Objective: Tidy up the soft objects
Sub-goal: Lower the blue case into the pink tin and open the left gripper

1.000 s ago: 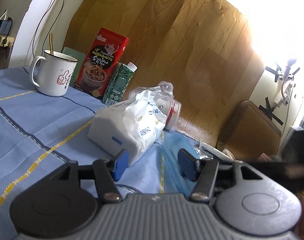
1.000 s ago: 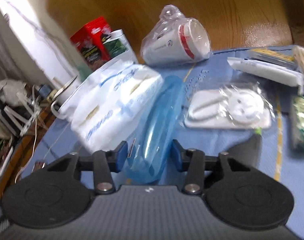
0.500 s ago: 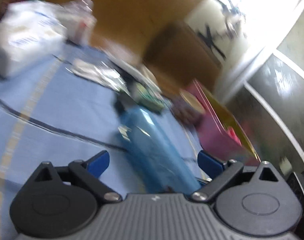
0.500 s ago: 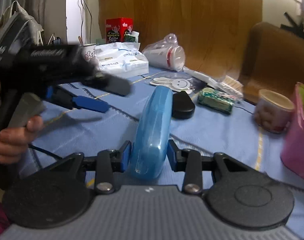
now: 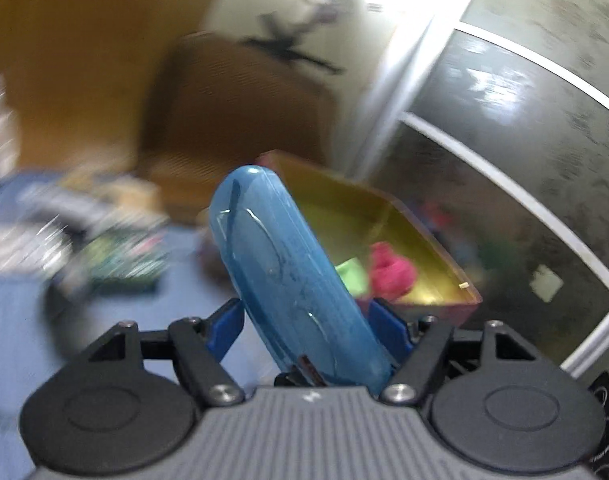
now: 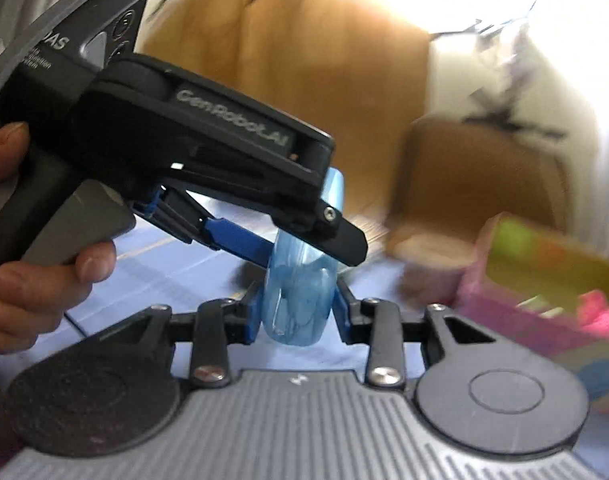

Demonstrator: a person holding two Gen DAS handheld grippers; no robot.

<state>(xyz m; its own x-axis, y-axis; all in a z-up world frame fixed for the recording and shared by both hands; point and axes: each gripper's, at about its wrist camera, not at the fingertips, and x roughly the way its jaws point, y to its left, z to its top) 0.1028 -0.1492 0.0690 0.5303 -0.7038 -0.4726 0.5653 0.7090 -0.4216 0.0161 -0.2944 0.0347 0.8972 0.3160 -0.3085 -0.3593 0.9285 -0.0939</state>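
blue translucent oblong pouch | tilted, off the cloth | pinched at two places by blue pads

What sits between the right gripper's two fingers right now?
Right wrist view: the blue pouch fills the gap of the right gripper, pads against both sides. The left gripper also reaches onto it from above.

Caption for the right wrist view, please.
Both grippers close around a blue soft case above the blue cloth.
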